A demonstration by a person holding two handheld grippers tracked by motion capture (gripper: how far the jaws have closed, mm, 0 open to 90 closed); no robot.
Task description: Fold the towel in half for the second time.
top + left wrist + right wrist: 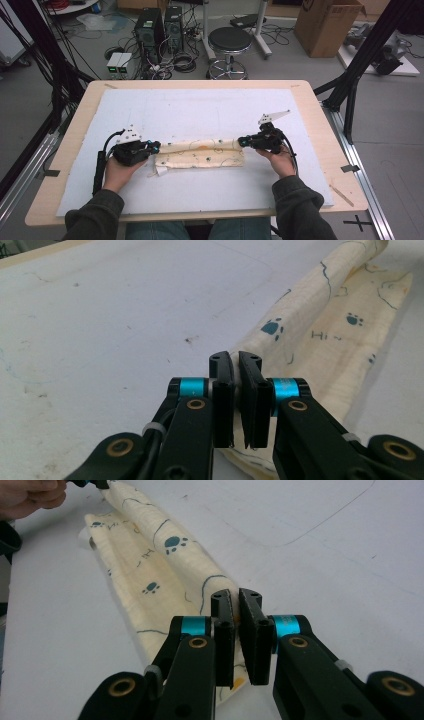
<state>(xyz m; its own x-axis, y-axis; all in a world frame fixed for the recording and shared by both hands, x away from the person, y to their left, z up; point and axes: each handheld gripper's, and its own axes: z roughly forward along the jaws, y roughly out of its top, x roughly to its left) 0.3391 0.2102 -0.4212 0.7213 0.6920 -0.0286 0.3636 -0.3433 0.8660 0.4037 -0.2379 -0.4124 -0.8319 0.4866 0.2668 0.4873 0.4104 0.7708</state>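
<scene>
On white mat [200,107]: one cloth [200,152], two hand-held grippers clamping ends.

Your folded cloth [200,153] lies on the mat [190,112], near your edge. Your left gripper [154,147] sits at its left end, your right gripper [243,141] at its right.

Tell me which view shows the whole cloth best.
The high view: the cream cloth lies there end to end, its far edge rolled over, with the left gripper and right gripper at its ends. The left gripper view shows one end with paw prints; the right gripper view looks along its rolled length.
</scene>
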